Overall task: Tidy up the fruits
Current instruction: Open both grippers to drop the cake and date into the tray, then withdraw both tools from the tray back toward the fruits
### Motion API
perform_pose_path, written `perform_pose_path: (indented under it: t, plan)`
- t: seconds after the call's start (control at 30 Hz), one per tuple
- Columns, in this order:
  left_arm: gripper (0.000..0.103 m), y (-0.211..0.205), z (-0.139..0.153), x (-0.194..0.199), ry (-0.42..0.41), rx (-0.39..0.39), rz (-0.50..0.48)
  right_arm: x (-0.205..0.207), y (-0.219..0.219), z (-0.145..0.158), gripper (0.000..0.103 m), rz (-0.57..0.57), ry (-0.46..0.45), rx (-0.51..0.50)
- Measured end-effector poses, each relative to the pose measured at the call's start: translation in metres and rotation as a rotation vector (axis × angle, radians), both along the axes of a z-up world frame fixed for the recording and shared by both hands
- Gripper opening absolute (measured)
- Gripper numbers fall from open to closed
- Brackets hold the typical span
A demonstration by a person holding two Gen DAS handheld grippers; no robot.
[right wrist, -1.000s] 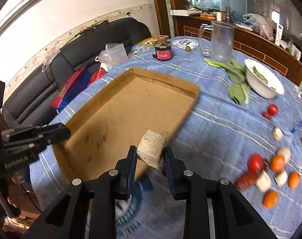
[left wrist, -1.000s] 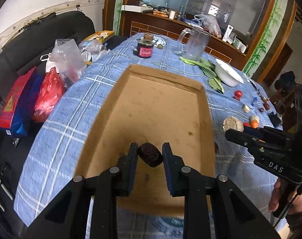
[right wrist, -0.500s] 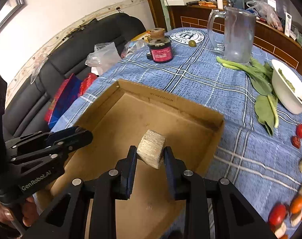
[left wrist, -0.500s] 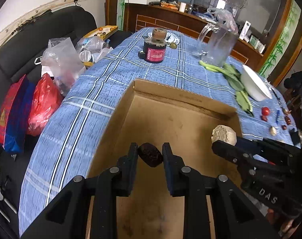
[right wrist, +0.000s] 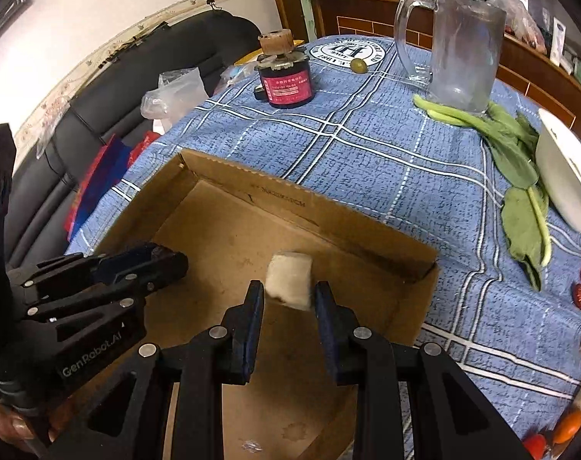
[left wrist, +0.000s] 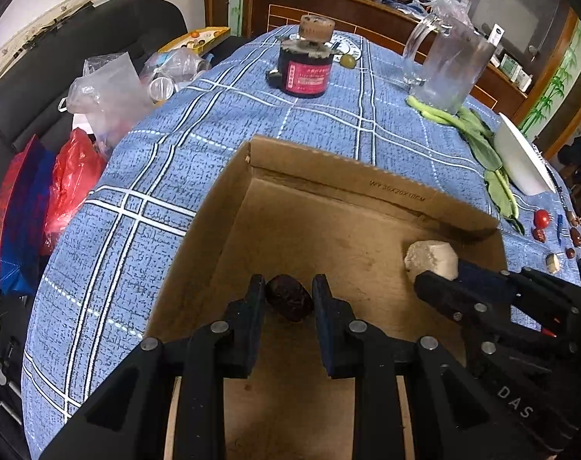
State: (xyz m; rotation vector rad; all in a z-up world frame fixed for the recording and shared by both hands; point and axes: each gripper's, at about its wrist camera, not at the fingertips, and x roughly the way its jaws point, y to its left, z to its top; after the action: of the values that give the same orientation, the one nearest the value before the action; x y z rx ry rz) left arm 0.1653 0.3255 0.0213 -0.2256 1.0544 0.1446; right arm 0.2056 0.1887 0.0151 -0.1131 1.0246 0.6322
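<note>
My left tool (left wrist: 284, 299) pinches a dark wrinkled dried date (left wrist: 289, 302) and my right tool (right wrist: 289, 298) grips a pale fibrous cylindrical chunk (right wrist: 289, 279), both over the shallow brown cardboard box (left wrist: 367, 191).

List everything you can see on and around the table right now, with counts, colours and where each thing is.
cardboard box: one, brown, open, on the tablecloth under both claws
tablecloth: one, blue with white checks, over the table
dark dried fruit: one, dark red-brown, in the left claw
pale chunk: one, off-white, in the right claw
glass mug: one, clear, far side
leafy greens: one bunch, green, beside the mug
white bowl: one, right edge
black and red cylinder: one, far side
plastic bags: several, clear and red, on the black sofa
left claw: black, shut
right claw: black, shut
</note>
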Motion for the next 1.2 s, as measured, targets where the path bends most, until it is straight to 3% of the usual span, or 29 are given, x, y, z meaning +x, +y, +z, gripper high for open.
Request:
perform_pose_path:
  t: [0.17,0.27,0.5,0.57,0.63,0.87,0.97,1.1,1.2]
  plan:
    - [0.026,0.000,0.000,-0.002,0.006,0.020,0.004,-0.002,-0.001,0.001,0.030,-0.004,-0.005,-0.011]
    - [0.041,-0.001,0.001,-0.006,0.007,0.030,0.011,-0.005,-0.003,0.001,0.030,-0.008,-0.011,-0.027]
    - [0.051,-0.006,0.013,-0.023,-0.015,0.071,0.018,-0.021,-0.012,0.013,0.031,-0.030,-0.030,-0.030]
    - [0.055,-0.007,0.018,-0.030,-0.024,0.081,0.029,-0.029,-0.015,0.018,0.037,-0.035,-0.041,-0.027]
    - [0.056,-0.009,0.023,-0.038,-0.038,0.089,0.039,-0.039,-0.020,0.024,0.051,-0.040,-0.052,-0.024]
    - [0.070,-0.026,0.050,-0.077,-0.115,0.138,0.054,-0.081,-0.053,0.048,0.057,-0.074,-0.091,0.023]
    - [0.074,-0.039,0.059,-0.094,-0.144,0.132,0.054,-0.100,-0.071,0.057,0.067,-0.097,-0.130,-0.001]
    - [0.076,-0.064,0.067,-0.113,-0.167,0.134,0.046,-0.128,-0.106,0.068,0.071,-0.126,-0.178,-0.013]
    - [0.077,-0.082,0.069,-0.122,-0.168,0.120,0.047,-0.145,-0.138,0.073,0.080,-0.167,-0.201,-0.022]
